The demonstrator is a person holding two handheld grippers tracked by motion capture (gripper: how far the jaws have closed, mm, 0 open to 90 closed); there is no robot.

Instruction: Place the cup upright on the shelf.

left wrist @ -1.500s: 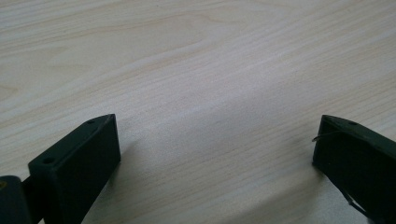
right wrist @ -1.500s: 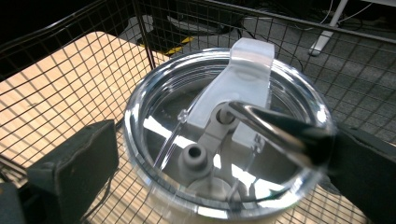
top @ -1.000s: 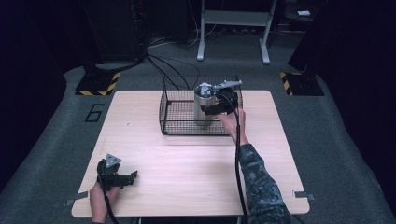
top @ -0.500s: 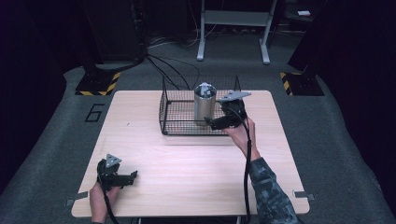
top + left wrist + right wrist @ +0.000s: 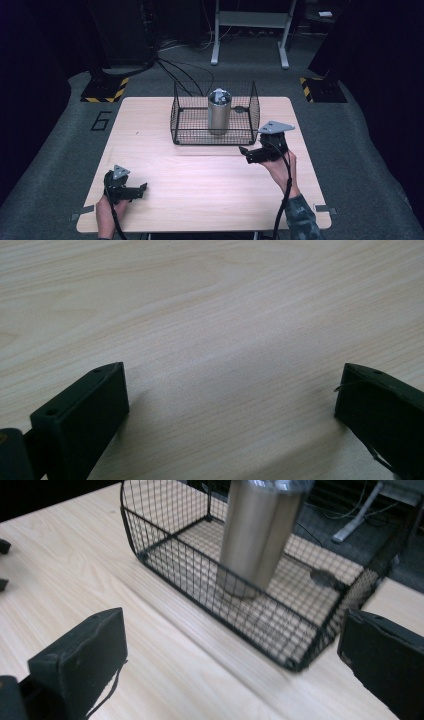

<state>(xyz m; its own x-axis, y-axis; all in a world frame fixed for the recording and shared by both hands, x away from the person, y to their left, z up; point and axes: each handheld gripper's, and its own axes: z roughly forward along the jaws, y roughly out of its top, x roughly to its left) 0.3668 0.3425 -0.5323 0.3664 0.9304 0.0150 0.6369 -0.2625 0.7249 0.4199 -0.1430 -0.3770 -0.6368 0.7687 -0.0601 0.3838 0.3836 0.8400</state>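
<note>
A steel tumbler [image 5: 219, 111] [image 5: 260, 535] stands upright inside a black wire basket [image 5: 180, 127] [image 5: 200, 575] at the back middle of the wooden table [image 5: 200, 175]. My right gripper [image 5: 245, 152] [image 5: 232, 655] hovers just in front of the basket's right corner, open, nothing between its jaws. My left gripper [image 5: 142, 189] [image 5: 230, 405] rests low over the table's front left, also open and empty, with bare wood under it.
The basket's wire walls rise around the tumbler. Cables run across the dark floor behind the table. Yellow-black striped bases [image 5: 105, 90] sit on the floor at the back left and back right. A metal stand [image 5: 250, 30] rises behind.
My right gripper let go of the tumbler, which now stands in the basket, and drew back toward the person and to the right, out of the basket. The left gripper stayed put.
</note>
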